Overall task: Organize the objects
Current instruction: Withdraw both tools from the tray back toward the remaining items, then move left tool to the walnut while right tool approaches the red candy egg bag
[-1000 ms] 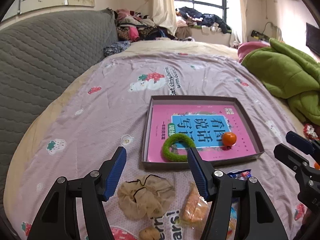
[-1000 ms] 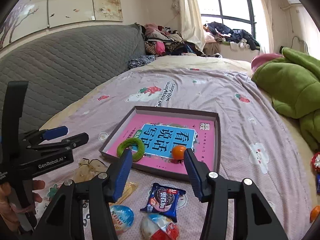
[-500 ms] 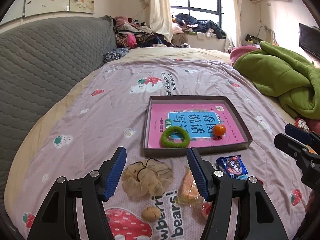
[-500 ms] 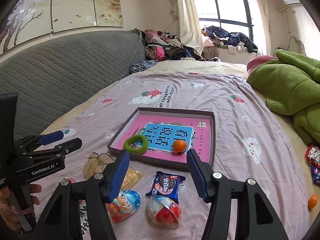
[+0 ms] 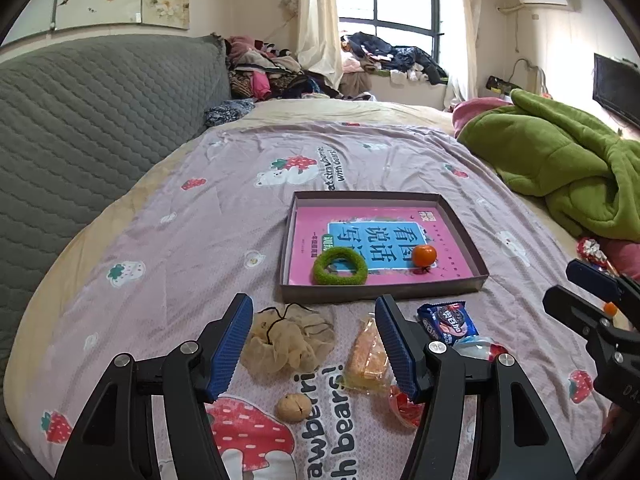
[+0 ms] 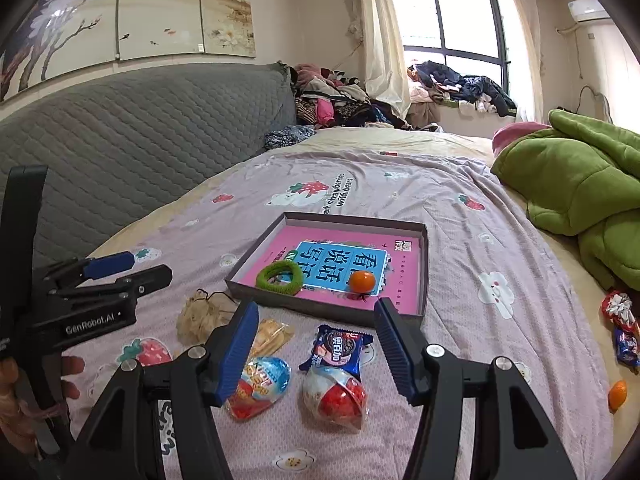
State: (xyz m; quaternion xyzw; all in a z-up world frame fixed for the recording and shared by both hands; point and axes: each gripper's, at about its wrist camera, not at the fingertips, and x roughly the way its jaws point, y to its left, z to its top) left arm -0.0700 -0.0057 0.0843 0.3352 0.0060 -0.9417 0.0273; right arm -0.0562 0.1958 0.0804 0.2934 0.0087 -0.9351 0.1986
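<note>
A shallow brown tray lies on the bed with a pink book in it, and a green fuzzy ring and a tangerine rest on the book. In front of the tray lie a beige scrunchie, a walnut, an orange snack packet, a blue cookie packet and two egg-shaped toys. My left gripper hovers open above the scrunchie, holding nothing. My right gripper is open over the cookie packet, holding nothing.
A green blanket is heaped on the right side of the bed. A grey quilted headboard runs along the left. A second tangerine and candy wrappers lie near the right edge. Clothes are piled by the window.
Both grippers have drawn back from the tray, so the walnut, the packets and the egg toys now show in front of it. The right jaws stand wider than a second ago.
</note>
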